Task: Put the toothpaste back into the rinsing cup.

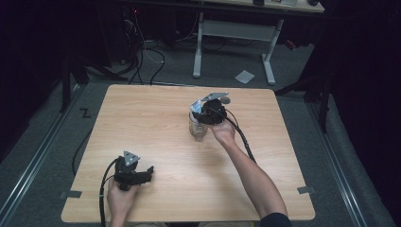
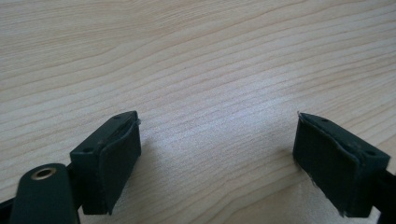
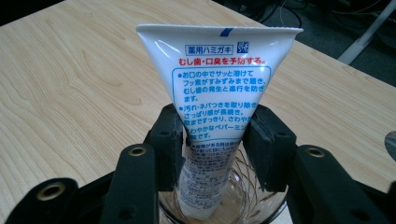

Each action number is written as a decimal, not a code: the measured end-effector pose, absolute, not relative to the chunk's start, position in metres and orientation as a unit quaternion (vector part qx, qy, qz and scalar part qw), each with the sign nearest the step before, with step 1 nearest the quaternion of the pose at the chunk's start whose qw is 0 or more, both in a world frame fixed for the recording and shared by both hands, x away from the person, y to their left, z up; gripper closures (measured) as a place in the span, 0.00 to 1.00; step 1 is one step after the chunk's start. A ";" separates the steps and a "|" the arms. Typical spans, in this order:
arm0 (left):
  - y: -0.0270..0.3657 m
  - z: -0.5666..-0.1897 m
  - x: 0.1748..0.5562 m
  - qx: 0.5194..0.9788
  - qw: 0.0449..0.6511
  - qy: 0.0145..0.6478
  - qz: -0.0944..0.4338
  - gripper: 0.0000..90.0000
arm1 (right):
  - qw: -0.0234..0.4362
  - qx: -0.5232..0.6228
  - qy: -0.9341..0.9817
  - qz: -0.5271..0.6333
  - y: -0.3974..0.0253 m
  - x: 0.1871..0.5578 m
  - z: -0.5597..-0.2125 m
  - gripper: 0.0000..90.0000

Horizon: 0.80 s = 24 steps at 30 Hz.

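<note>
A white toothpaste tube (image 3: 217, 107) with blue and red Japanese print stands cap-down in a clear glass cup (image 3: 233, 200). My right gripper (image 3: 215, 140) is shut on the tube's middle, just above the cup's rim. In the high view the right gripper (image 1: 208, 112) hovers over the glass cup (image 1: 197, 128) near the table's centre, with the tube's flat end (image 1: 196, 105) poking out. My left gripper (image 1: 147, 173) lies low at the front left of the table, open, its pads (image 2: 116, 158) wide apart over bare wood.
The wooden table (image 1: 156, 118) carries nothing else. Beyond its far edge stand a white desk frame (image 1: 234, 40), floor cables (image 1: 146, 52) and a scrap of paper (image 1: 244, 76).
</note>
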<state>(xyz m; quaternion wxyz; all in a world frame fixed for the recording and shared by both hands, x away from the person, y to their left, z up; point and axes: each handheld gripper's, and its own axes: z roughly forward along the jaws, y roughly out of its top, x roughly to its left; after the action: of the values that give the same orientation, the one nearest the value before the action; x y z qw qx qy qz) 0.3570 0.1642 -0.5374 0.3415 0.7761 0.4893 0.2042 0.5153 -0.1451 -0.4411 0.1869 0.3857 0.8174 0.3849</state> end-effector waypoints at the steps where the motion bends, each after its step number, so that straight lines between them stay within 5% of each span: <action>1: 0.164 -0.537 0.357 0.776 0.342 0.489 0.204 0.17 | 0.187 0.385 0.816 0.388 -0.146 0.515 -0.442 0.64; 24: 0.164 -0.537 0.357 0.776 0.341 0.489 0.204 0.17 | 0.183 0.379 0.819 0.390 -0.156 0.508 -0.443 0.57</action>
<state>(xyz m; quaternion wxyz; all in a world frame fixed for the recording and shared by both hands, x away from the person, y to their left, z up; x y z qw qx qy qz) 0.3570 0.1643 -0.5374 0.3414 0.7762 0.4892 0.2040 0.5078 -0.1560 -0.4425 0.1834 0.3790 0.8191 0.3896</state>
